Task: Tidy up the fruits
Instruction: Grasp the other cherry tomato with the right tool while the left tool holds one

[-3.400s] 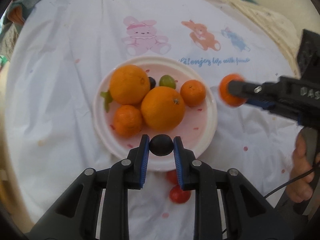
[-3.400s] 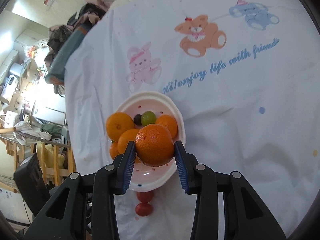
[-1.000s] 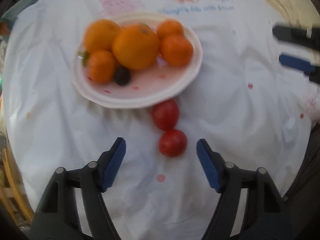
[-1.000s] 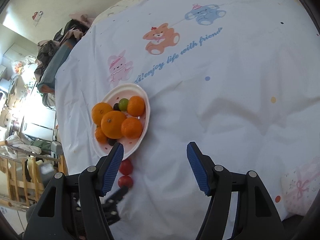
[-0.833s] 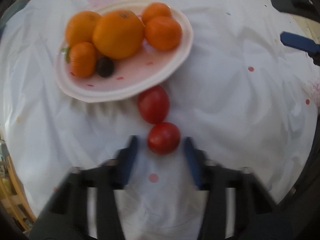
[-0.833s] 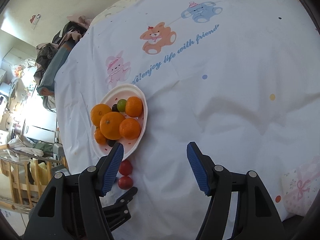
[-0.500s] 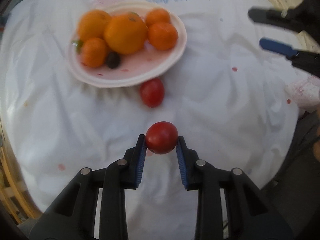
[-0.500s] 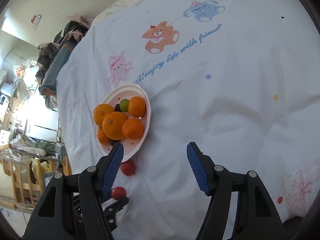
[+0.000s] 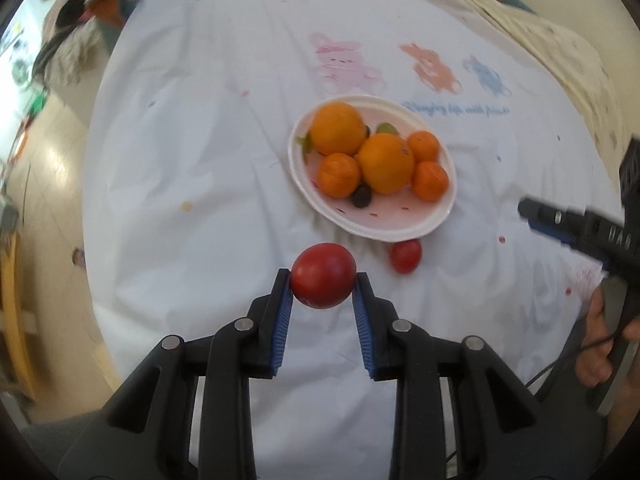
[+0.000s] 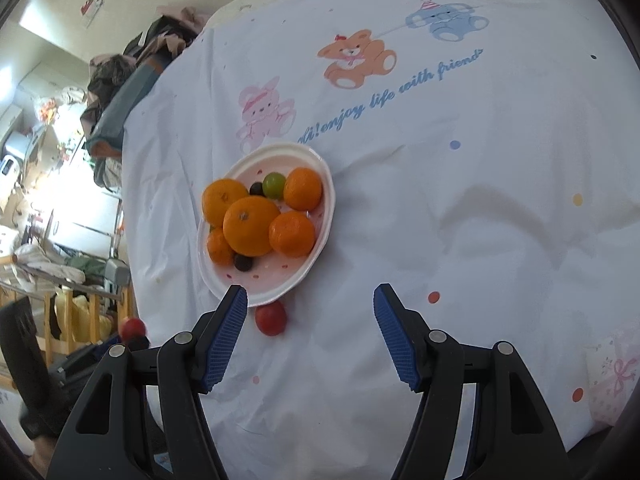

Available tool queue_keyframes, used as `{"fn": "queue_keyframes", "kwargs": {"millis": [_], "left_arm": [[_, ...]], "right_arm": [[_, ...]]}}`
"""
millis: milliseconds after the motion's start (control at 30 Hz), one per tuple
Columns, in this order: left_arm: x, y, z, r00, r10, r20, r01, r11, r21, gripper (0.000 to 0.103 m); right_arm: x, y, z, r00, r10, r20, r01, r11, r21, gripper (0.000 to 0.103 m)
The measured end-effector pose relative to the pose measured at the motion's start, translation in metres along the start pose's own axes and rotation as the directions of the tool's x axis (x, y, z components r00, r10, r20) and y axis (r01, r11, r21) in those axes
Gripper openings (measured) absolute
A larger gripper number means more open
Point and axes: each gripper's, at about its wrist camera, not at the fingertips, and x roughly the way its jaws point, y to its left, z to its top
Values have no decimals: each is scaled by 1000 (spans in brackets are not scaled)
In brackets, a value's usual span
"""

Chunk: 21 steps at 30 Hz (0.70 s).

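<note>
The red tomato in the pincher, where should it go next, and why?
Probably over to the plate and down onto its bare front part. The left gripper is shut on the tomato and holds it above the cloth, while the oranges and grapes already sit on that plate. A second tomato lies on the cloth by the rim, for later.

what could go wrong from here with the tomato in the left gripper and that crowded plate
1. The left gripper pinches the round tomato only at its fingertips, so it may slip out or bruise.
2. The plate is crowded with oranges; only its near part is bare, so a dropped tomato might roll off the rim or nudge the dark grape.
3. The second tomato lies against the rim on rumpled cloth; a bump could send it rolling.
</note>
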Motion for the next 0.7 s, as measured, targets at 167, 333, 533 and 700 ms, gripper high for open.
{"fn": "queue_keyframes", "kwargs": {"millis": [167,333,533,700], "left_arm": [[6,9,-1,1000,-23,13,24,998,-63,26],[6,1,0,1000,-10,25,11,999,-38,26],[6,2,2,1000,-18,16,18,999,-50,26],[10,11,2,1000,-30,-5,29,996,-84,26]], "right_arm": [[16,4,-9,998,-26,-50,25,999,-32,68],[42,9,-16,992,-33,-124,26,998,-60,68],[82,34,-21,975,-92,-203,50,978,-202,68],[109,49,-24,965,-77,-251,15,970,-242,59]]}}
